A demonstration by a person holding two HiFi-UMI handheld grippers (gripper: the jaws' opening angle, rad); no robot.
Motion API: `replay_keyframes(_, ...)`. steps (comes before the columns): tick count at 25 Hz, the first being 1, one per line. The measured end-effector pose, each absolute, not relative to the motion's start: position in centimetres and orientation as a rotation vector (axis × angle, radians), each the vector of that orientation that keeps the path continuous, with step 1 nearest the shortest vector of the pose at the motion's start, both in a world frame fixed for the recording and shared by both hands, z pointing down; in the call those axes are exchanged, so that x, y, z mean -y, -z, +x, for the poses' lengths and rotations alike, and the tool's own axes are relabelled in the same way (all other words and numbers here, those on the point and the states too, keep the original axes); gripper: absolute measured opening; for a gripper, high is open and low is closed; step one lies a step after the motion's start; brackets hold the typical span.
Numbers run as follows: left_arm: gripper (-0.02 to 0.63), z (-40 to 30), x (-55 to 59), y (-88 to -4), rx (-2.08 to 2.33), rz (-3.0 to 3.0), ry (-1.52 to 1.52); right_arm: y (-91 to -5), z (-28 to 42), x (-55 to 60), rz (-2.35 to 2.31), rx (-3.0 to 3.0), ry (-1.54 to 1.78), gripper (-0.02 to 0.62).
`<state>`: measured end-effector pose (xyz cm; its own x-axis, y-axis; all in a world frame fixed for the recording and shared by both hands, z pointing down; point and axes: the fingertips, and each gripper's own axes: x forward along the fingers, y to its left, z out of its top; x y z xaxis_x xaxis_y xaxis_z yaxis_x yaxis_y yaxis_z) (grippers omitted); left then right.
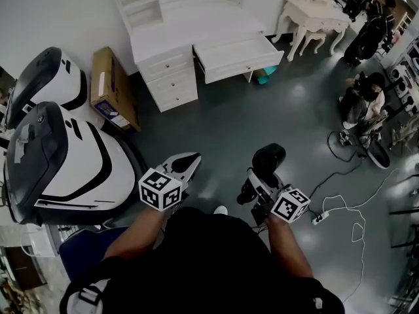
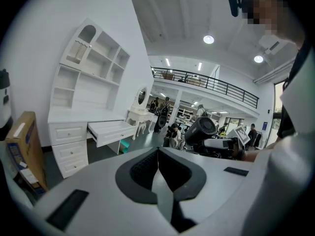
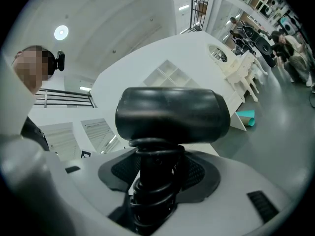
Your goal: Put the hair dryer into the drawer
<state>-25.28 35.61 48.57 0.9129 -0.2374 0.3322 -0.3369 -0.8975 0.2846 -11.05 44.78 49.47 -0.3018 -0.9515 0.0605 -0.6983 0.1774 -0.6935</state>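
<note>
Above the glossy grey floor (image 1: 249,123), a matte black hair dryer (image 1: 268,159) is clamped by its cord-wrapped handle between the jaws of the right gripper (image 1: 257,190), well apart from the open white drawer (image 1: 239,57). The coiled cord and rounded barrel are made out only in the right gripper view (the head view gives a dark lump). The left gripper (image 1: 185,167) is seen with ribbed pads pressed together on nothing.

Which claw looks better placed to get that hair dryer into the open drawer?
Right. The right claw holds the hair dryer by its cord-wrapped handle, while the left claw is shut on nothing. The open drawer stands ahead of both.
</note>
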Motion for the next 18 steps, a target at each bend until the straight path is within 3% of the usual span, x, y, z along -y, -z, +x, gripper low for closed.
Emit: replay_keyframes(18, 0.011, -18.7, -33.6, -51.5, 0.362, 2.697, -0.55, -51.8, -4.4, -42.6, -1.567, -2.01, 0.938, 0.236)
